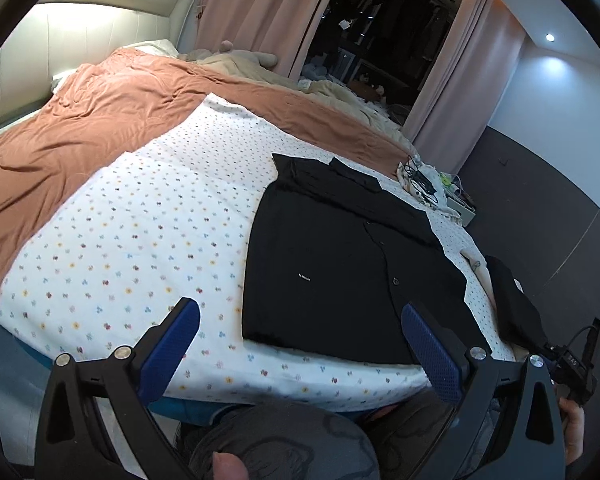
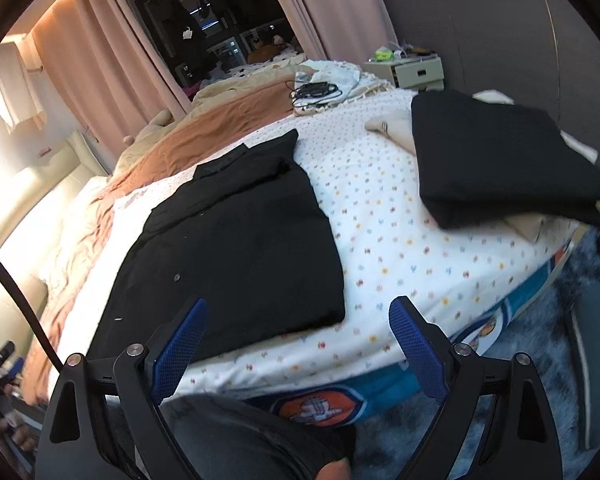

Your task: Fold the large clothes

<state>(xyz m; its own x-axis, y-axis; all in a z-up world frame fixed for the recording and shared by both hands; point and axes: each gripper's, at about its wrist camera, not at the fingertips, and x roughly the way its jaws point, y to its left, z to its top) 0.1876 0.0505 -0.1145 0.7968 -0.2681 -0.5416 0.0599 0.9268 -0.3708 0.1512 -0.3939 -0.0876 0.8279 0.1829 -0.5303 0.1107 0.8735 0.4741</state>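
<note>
**Both claws wide, black shirt half folded on the bed**

Blue-padded fingers (image 1: 182, 332) fill the bottom of the left wrist view, with the person's knee in dark grey trousers (image 1: 284, 440) just beneath them. The left gripper (image 1: 300, 344) stands apart with nothing between its pads, and the right gripper (image 2: 300, 336) is the same: wide, empty, hovering at the near edge of the bed.

Centre frame in both views lies the black shirt (image 1: 340, 264), button placket up, collar toward the upper middle, its sides apparently already turned in so it forms a long rectangle. Its hem sits near the mattress edge, just above the grippers.

By my reckoning the next step is to bring the hem up toward the collar. To do it well, each claw should take one bottom corner, pinching all the layers together so the tucked sides do not slip out, then lift both corners evenly and lay them square on the shoulders. Uneven lifting would skew the fold.

At the upper right of the right wrist view a folded black garment (image 2: 500, 164) rests on a pale one, well apart from the shirt.

Underneath is a white dotted sheet (image 1: 140, 216), soft and likely to bunch if dragged. Beyond it, upper left, is a rust-coloured duvet (image 1: 100, 120); pink curtains (image 1: 260, 8) frame a dark window, and a tangle of cables (image 2: 316, 90) sits on the far bed edge.
</note>
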